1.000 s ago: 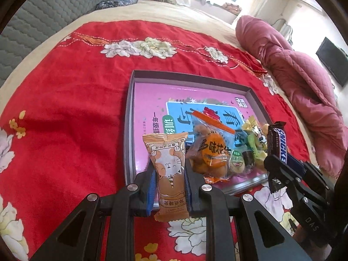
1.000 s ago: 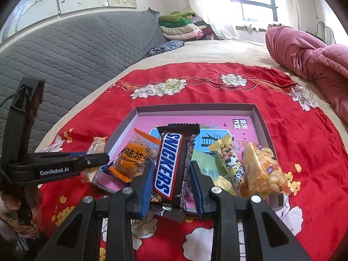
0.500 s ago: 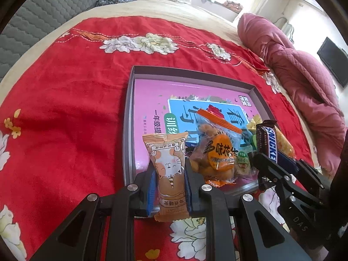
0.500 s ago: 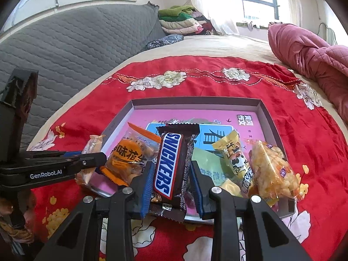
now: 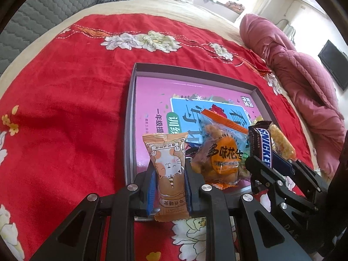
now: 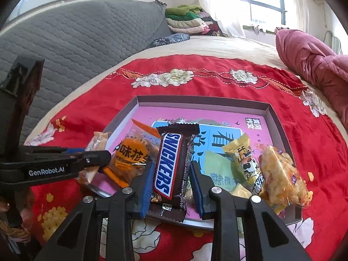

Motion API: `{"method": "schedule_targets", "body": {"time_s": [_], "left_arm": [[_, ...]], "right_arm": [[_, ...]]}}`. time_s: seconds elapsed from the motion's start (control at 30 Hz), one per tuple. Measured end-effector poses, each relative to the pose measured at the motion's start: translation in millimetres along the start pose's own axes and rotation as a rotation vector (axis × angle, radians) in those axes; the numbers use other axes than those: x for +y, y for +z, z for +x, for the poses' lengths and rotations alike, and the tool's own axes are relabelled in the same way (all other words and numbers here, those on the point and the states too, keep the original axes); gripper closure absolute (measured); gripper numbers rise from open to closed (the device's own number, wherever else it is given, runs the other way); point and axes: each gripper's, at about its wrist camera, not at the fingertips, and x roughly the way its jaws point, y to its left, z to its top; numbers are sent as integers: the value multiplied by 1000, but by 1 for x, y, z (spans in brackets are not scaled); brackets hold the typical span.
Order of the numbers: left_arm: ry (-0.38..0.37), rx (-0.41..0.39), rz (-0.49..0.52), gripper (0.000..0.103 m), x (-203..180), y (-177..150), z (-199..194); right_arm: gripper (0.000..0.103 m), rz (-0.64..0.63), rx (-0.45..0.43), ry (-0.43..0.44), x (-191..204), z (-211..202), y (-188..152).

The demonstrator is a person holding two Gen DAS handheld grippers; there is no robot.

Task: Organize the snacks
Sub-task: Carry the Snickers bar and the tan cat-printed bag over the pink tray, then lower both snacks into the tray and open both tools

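My left gripper (image 5: 169, 182) clamps cat packet (image 5: 167, 165); my right gripper (image 6: 171, 184) clamps Snickers (image 6: 174, 163); both over tray's (image 6: 195, 100) near edge.

My bed (image 6: 217, 45) carries a red flowered blanket (image 5: 65, 100). A shallow grey tray (image 5: 130, 117) lies flat on that blanket. Beyond the tray, a pink quilt (image 6: 315, 65) is heaped at the blanket's edge, and folded clothes (image 6: 187, 19) are stacked far behind the tray.
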Motion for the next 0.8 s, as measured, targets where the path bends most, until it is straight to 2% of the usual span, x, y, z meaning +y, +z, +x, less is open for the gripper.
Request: {"method": "schedule_targets", "body": {"time_s": [0.2,0.8], "left_arm": [[-3,-1,-7,80,1,0,0],[-12,3,1,80,-2,0,1]], "right_arm": [[70,22,22,-22,-6,5,-3],[70,33,-4,-56,-8,-1,-2]]}}
